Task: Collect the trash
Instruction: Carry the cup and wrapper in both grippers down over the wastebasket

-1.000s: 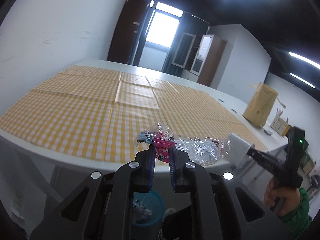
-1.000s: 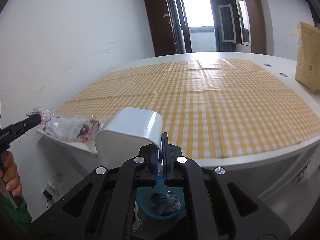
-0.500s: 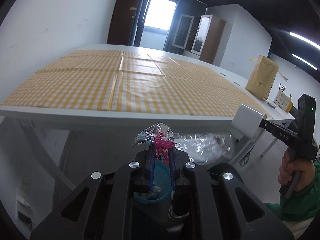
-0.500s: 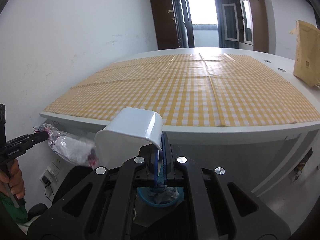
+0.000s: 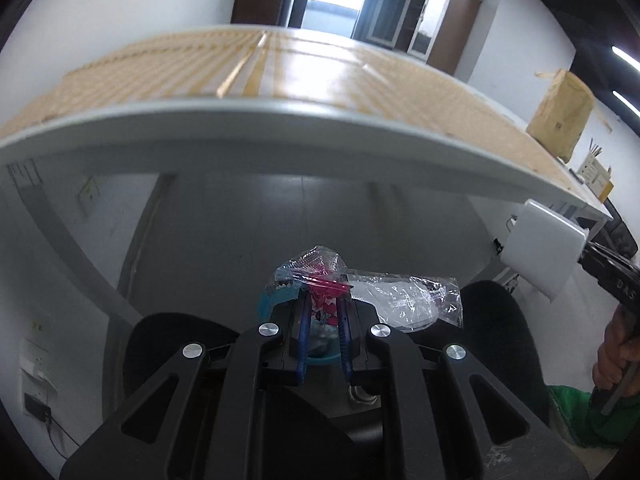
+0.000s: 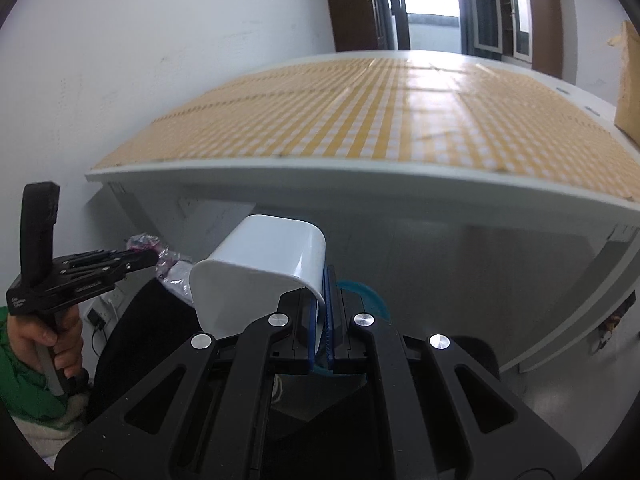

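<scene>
Left wrist view shows our left gripper (image 5: pixel 325 308) clamped on a crinkled clear plastic wrapper (image 5: pixel 400 300) with a pink printed end, which trails off to the right of the fingers. Just beyond and below the fingertips sits a blue bin (image 5: pixel 272 300), mostly hidden. Above us runs the edge of the surface (image 5: pixel 280 136) with its yellow checked cloth (image 5: pixel 280 68). Right wrist view shows our right gripper (image 6: pixel 320 312) pinching the wall of a white plastic cup (image 6: pixel 260 264), tilted left of the fingers. A green sleeve (image 6: pixel 24 376) shows at lower left.
</scene>
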